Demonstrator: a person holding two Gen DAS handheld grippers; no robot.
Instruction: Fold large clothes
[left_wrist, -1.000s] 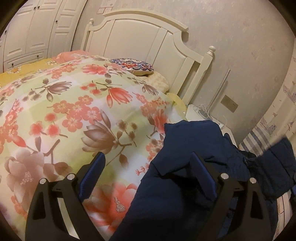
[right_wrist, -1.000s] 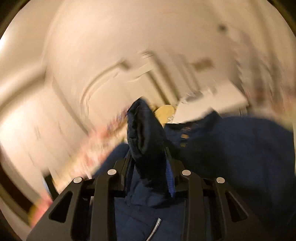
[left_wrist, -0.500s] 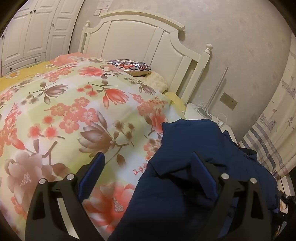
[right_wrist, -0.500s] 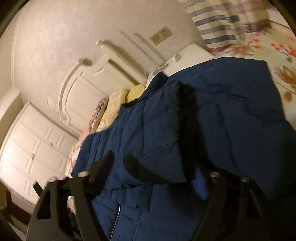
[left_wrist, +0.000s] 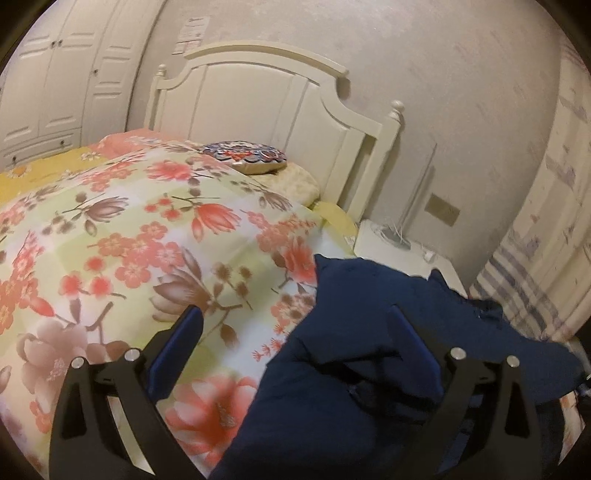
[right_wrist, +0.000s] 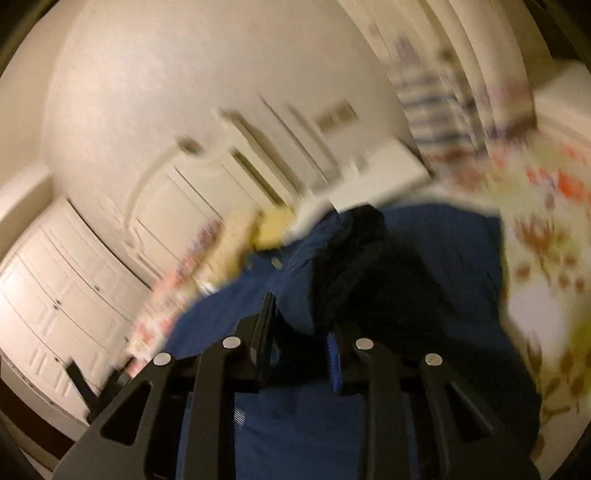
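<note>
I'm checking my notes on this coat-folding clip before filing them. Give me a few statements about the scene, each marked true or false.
1. The navy coat lies on a floral quilt. True.
2. The left gripper is clamped shut. False: its jaws stand wide open, with coat fabric loose between them.
3. The right gripper pinches a dark fold of the coat. True.
4. The headboard is dark wood. False: it is cream white.
5. A patterned cushion lies near the headboard. True.

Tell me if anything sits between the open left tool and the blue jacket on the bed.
Nothing visible does. The left tool stands open right over the edge of the blue jacket, which lies on the flowered quilt.
</note>
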